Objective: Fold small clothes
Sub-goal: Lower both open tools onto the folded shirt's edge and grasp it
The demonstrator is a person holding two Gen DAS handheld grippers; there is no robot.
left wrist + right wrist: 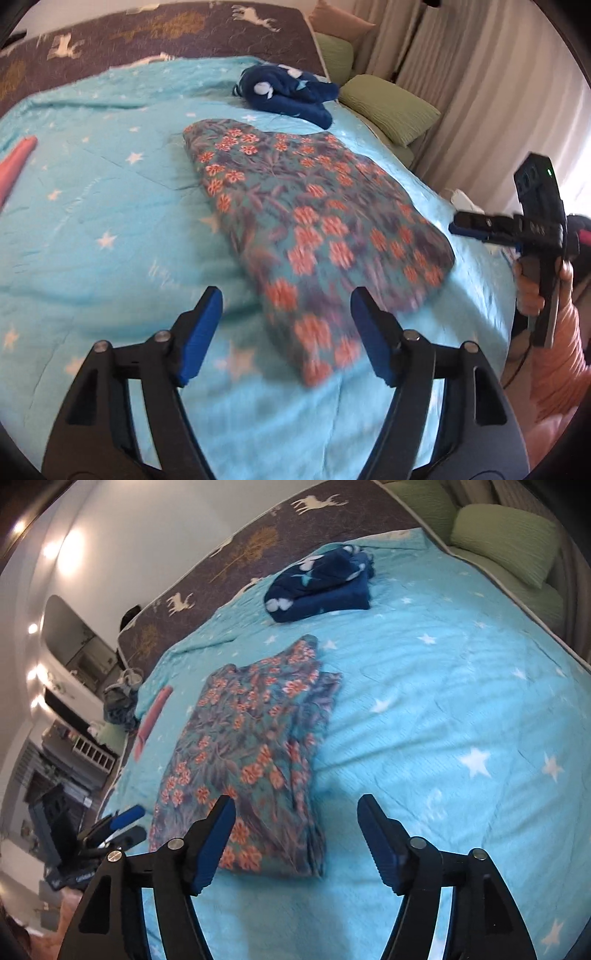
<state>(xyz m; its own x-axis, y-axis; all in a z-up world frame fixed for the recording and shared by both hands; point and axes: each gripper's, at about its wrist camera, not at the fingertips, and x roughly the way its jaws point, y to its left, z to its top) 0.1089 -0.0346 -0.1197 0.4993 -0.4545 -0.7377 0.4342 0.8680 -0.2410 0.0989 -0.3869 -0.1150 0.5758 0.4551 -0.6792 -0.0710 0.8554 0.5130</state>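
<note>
Straight ahead of the left gripper point(286, 332), whose blue fingers are spread apart and empty, the floral garment point(314, 225) lies folded flat on the bed point(110, 221): teal leaves, orange-red flowers, its near end blurred. Beyond it sits a dark blue bundle point(291, 92); the right gripper point(469, 225) shows off to the right.

From the right wrist, the right gripper point(295, 830) is likewise released, holding nothing. That garment point(251, 753) lies ahead and left of it, layered edges showing along its right side, with the blue bundle point(321, 587) farther on.

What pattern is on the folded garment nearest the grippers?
Orange-red flowers on teal and purple foliage, clearest in the right wrist view.
</note>
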